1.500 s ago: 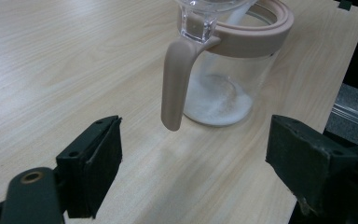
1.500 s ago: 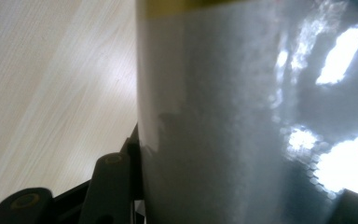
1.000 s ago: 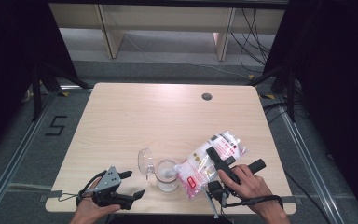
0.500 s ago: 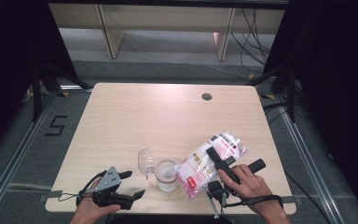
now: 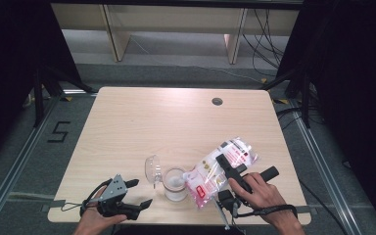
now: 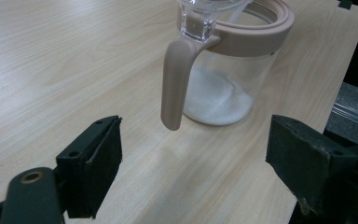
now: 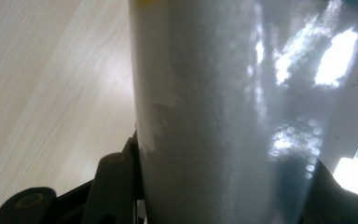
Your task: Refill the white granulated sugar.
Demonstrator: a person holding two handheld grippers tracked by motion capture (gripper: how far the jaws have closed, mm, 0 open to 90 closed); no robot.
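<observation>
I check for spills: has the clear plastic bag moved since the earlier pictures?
No. The clear plastic bag keeps its place over the glass jar.

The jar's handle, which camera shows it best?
The left gripper view: the jar's handle hangs close and sharp between the open jaws, beige, curving down from the rim. The high view shows the jar small, its handle too small to make out. The right gripper view has the bag against its lens.

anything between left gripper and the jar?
Nothing: in the left gripper view bare table lies between the open left gripper and the jar; its handle faces the jaws.
</observation>
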